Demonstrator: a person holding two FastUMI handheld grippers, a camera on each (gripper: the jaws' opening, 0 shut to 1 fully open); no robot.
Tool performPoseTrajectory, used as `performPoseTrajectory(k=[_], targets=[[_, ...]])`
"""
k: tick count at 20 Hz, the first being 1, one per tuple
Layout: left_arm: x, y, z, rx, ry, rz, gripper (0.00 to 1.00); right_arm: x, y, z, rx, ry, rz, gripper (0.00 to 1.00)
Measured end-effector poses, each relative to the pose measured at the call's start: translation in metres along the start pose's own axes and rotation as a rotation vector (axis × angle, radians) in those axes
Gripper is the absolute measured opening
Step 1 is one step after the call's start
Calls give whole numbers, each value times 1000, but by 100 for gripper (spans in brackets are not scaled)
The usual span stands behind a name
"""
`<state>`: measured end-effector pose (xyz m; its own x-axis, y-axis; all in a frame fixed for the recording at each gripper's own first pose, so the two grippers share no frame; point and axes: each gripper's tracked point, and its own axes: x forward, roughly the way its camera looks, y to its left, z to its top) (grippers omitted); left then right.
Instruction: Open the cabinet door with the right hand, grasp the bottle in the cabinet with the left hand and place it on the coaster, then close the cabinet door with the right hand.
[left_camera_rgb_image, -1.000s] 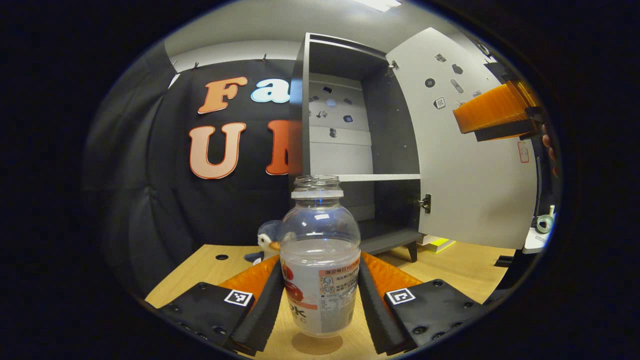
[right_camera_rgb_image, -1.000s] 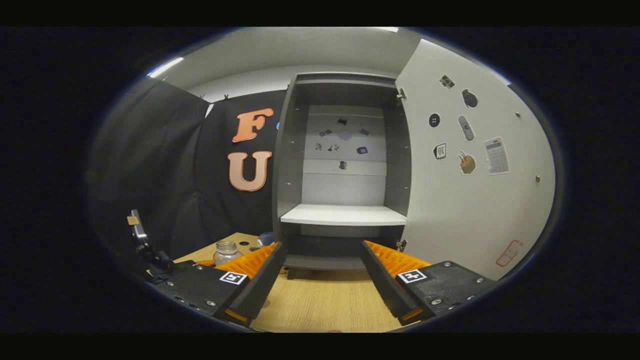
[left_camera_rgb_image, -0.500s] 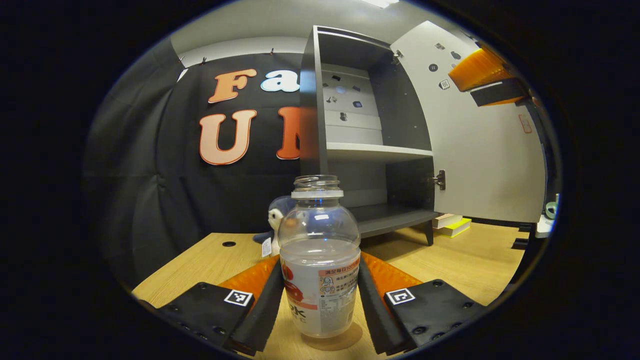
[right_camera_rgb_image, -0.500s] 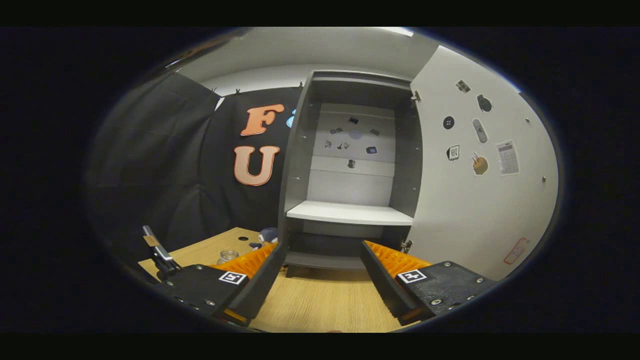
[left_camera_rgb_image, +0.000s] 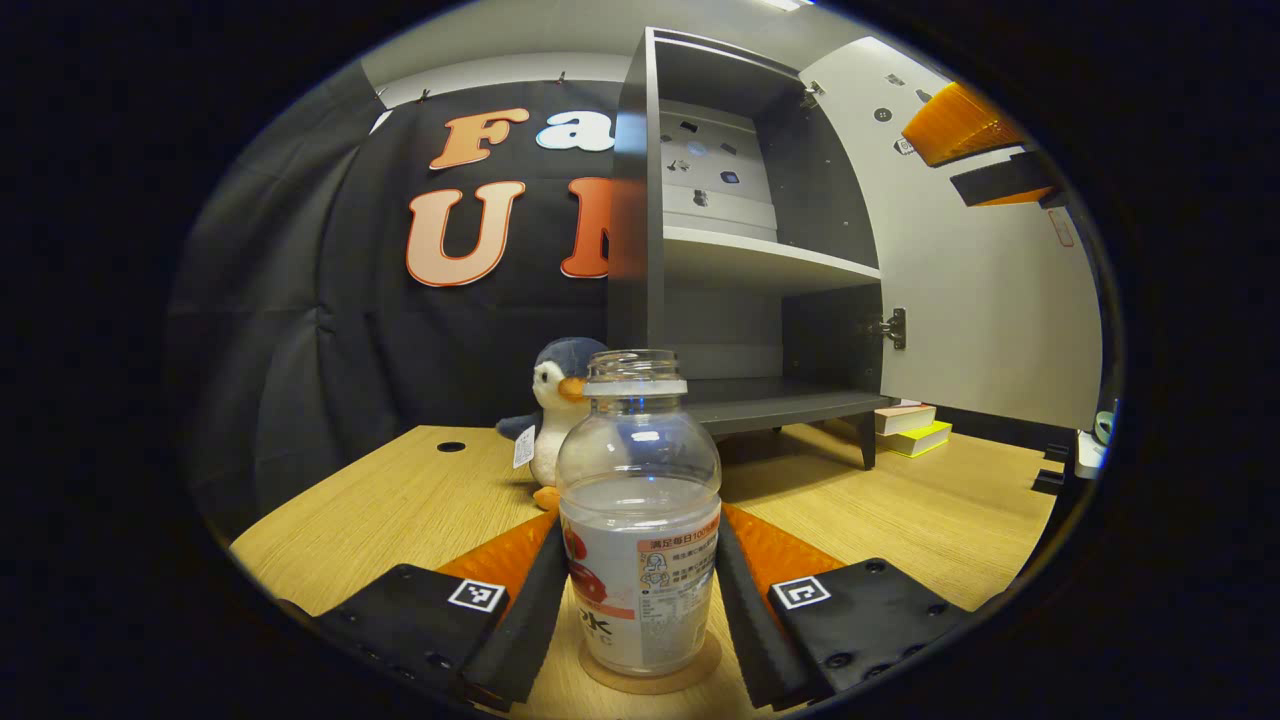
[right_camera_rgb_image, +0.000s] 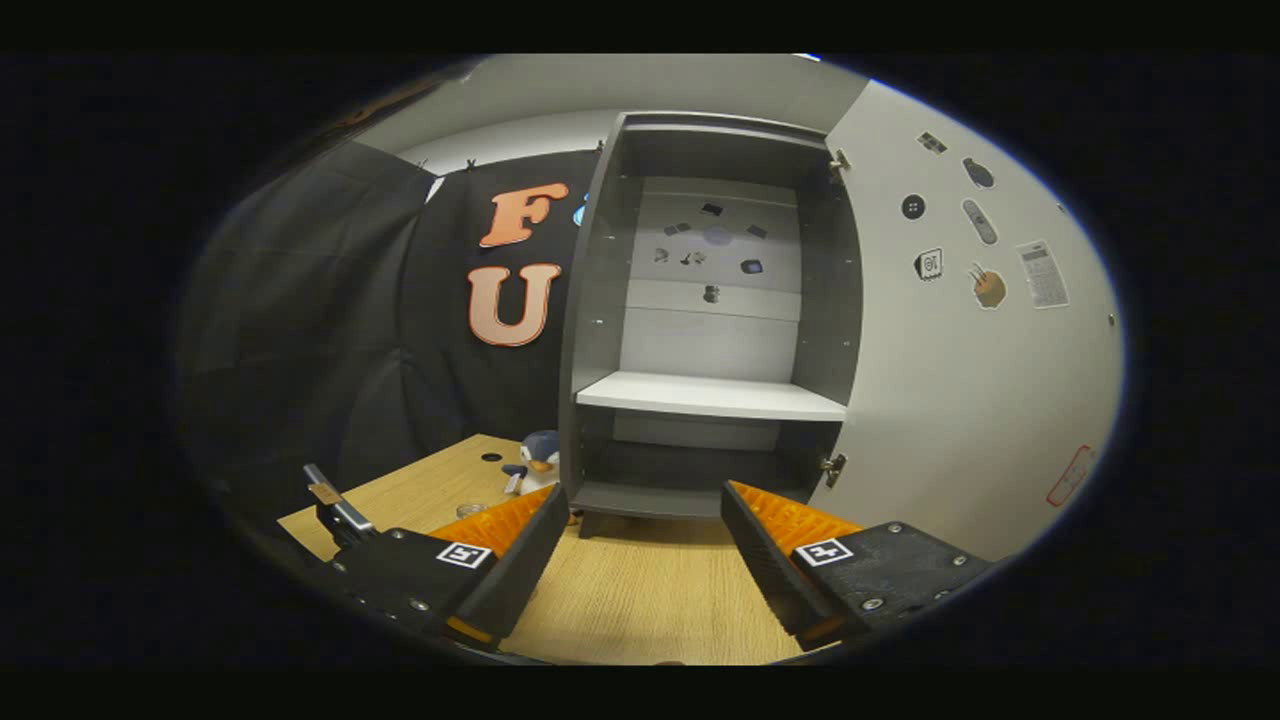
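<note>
My left gripper (left_camera_rgb_image: 640, 600): jaws closed against both sides of the bottle (left_camera_rgb_image: 640, 520), one finger on each flank of the labelled body.

Bottle: clear plastic, no cap, partly filled with pale liquid, upright. Its base sits on the coaster (left_camera_rgb_image: 650, 672), a thin round brown disc showing just past the bottle's foot, flat on the wooden table (left_camera_rgb_image: 400, 500).

My right gripper (right_camera_rgb_image: 640, 555): jaws spread wide, nothing between them, held above the table and facing the cabinet (right_camera_rgb_image: 700, 330). From the left gripper view, it shows high at the right (left_camera_rgb_image: 975, 150), in front of the cabinet door (left_camera_rgb_image: 980, 300).

Cabinet: dark grey carcass on short legs, standing on the table behind the bottle. One white shelf (right_camera_rgb_image: 710, 395) across the middle; lower compartment bare.

Cabinet door: white, swung fully open to the right, small stickers on its inner face.

Penguin toy (left_camera_rgb_image: 550, 400): plush, upright on the table just left of the cabinet, behind the bottle.

Books (left_camera_rgb_image: 910, 432): small stack lying under the open door.
</note>
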<state>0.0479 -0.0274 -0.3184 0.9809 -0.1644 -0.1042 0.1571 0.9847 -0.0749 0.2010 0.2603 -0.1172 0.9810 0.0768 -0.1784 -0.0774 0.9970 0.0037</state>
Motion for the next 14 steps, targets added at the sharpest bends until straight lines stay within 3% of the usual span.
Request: performPoseTrajectory(k=[8, 14], targets=[[-5, -9, -2, 66, -20, -9, 83, 7, -2, -8, 0, 33, 8, 95], [-5, 0, -16, 16, 45, 15, 86, 5, -1, -11, 11, 38, 12, 95]])
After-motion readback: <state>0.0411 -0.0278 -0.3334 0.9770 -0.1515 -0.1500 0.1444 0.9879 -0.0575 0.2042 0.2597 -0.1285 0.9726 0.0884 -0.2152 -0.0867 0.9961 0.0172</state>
